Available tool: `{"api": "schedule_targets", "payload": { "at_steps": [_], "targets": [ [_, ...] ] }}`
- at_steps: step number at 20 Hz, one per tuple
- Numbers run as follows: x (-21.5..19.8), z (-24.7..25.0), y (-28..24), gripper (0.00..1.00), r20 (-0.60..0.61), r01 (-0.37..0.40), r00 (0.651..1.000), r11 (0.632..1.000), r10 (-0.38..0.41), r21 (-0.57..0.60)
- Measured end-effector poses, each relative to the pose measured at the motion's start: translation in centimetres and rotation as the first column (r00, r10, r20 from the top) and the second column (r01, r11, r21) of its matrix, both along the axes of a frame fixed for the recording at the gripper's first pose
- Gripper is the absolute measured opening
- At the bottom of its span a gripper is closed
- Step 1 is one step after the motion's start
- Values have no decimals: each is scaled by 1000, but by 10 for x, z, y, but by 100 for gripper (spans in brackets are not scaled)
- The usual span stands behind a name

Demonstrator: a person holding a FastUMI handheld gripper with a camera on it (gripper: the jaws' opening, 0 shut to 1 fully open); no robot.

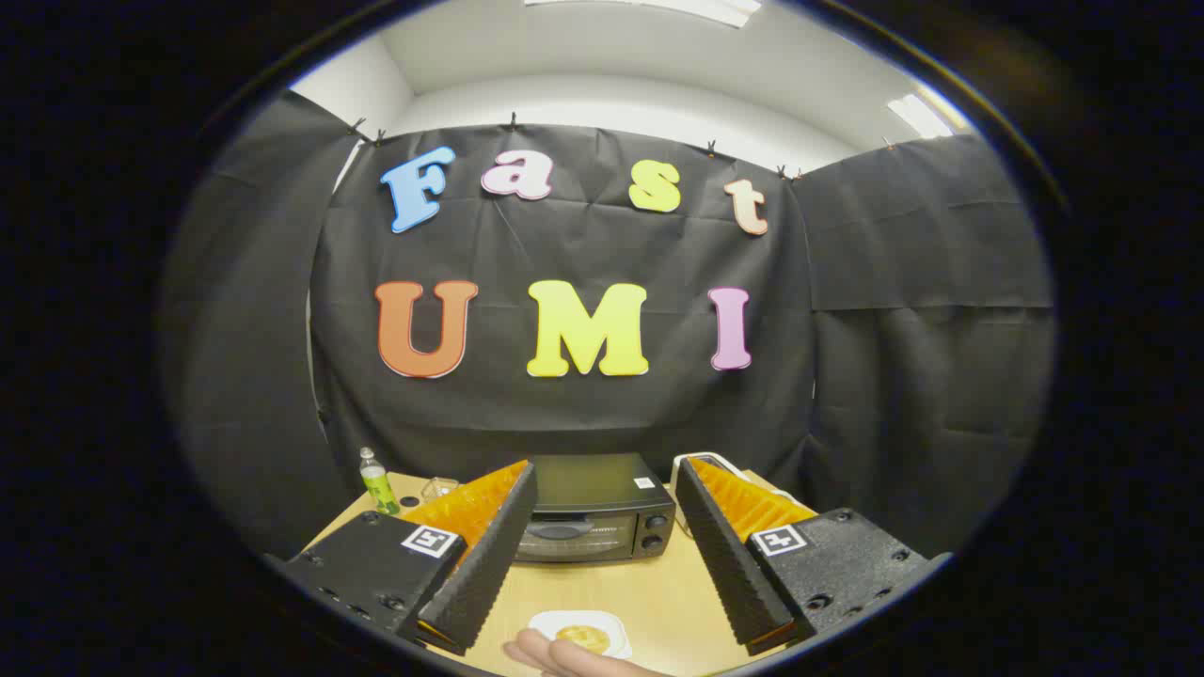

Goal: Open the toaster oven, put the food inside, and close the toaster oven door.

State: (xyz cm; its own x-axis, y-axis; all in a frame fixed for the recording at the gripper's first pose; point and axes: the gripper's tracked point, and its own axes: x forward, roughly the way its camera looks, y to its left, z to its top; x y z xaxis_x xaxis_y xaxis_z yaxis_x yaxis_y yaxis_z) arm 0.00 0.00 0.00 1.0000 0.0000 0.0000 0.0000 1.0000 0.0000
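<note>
The tool (602, 555) is spread wide, its 2 fingers (484, 555) well apart with nothing between them but bare wood, and it has hold of nothing. The black toaster oven (594, 512) stands on the wooden surface (658, 592) beyond the fingers, framed in the gap between them, its door shut and 2 knobs on its right side. Nearer than the oven, by the finger bases, a white plate (555, 622) carries a round yellow piece of food (583, 639). A person's hand (555, 655) touches the plate's near edge. Left of the oven stands a small bottle (377, 480) with greenish contents.
</note>
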Motion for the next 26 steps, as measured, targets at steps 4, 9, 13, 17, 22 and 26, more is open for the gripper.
{"api": "schedule_targets", "payload": {
  "at_steps": [4,9,13,17,22,26],
  "targets": [
    [9,-3,-8,100,24,29,999,999,-28,-21],
    [18,-25,1,100,-45,-7,999,1000,6,-12],
    [30,-32,9,100,-49,-15,999,1000,13,-26],
    [57,-43,15,100,-48,-29,998,999,28,-20],
    [102,-59,19,100,-69,-77,995,997,78,17],
    [139,-79,19,100,-98,-96,990,994,100,54]
  ]
}}
